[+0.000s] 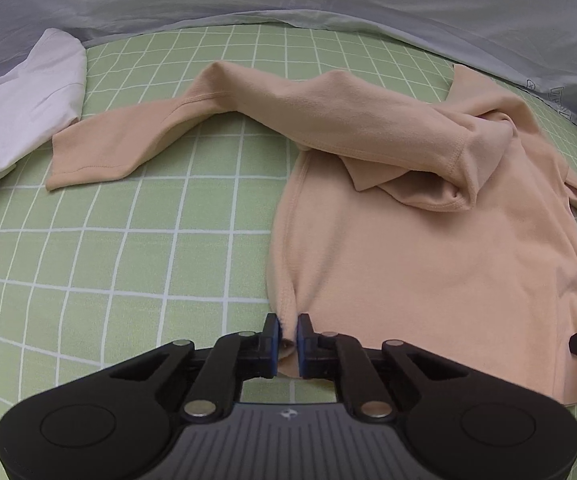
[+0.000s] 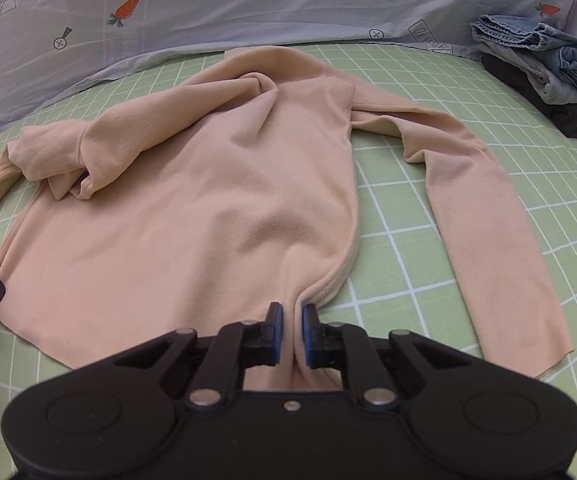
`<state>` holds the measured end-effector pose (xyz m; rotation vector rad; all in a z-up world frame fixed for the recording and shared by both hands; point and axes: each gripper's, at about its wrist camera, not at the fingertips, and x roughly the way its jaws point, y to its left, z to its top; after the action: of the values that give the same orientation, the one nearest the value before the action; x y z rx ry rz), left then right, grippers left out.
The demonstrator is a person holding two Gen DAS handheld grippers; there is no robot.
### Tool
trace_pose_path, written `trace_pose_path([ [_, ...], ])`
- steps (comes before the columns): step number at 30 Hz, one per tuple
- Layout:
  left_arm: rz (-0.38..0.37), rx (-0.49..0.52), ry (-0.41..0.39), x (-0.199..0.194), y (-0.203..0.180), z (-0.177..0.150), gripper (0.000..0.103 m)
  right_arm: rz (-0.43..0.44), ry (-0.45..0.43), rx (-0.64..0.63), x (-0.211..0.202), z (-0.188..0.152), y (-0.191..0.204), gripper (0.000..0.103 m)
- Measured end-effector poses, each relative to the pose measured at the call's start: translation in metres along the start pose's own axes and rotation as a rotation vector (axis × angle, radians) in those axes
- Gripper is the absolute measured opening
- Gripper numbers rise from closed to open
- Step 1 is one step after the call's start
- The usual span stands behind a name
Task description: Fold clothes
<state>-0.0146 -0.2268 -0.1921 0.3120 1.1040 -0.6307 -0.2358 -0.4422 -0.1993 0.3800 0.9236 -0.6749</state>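
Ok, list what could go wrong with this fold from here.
1. Each tool, left and right, pinches only a small bunch of the shirt's bottom hem, so the cloth may slip out when lifted.
2. One sleeve lies crumpled across the chest; folding now would likely trap that lump inside.
3. The other sleeve trails out over the sheet and may drag askew.

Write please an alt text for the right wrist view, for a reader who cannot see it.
The right tongs are shut on the near hem of a peach long-sleeved top lying on a green checked bedsheet. One sleeve lies stretched out to the right; the other is bunched at the left. A pile of jeans sits at the far right.
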Motion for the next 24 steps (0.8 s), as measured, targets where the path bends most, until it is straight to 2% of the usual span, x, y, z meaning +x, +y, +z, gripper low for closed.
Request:
trace_pose_path([
  [4, 0.032, -0.065, 0.007, -0.018, -0.009, -0.04, 0.01, 0.029, 0.013, -0.07, -0.008, -0.008, -0.021, 0.011],
  [10, 0.084, -0.12, -0.026, -0.047, -0.044, -0.111, 0.01, 0.099, 0.014, -0.187, -0.024, -0.026, -0.062, 0.011],
  [14, 0.116, -0.175, -0.021, -0.065, -0.067, -0.147, 0.011, 0.138, 0.016, -0.237, -0.032, -0.037, -0.085, 0.011],
  [19, 0.147, -0.243, -0.002, -0.076, -0.081, -0.166, 0.014, 0.195, 0.026, -0.256, -0.036, -0.043, -0.108, 0.012],
  [22, 0.165, -0.269, -0.006, -0.083, -0.087, -0.169, 0.018, 0.226, 0.026, -0.203, -0.036, -0.04, -0.123, 0.024],
  [24, 0.172, -0.272, -0.026, -0.091, -0.094, -0.17, 0.028, 0.222, -0.016, -0.167, -0.041, -0.038, -0.135, 0.043],
])
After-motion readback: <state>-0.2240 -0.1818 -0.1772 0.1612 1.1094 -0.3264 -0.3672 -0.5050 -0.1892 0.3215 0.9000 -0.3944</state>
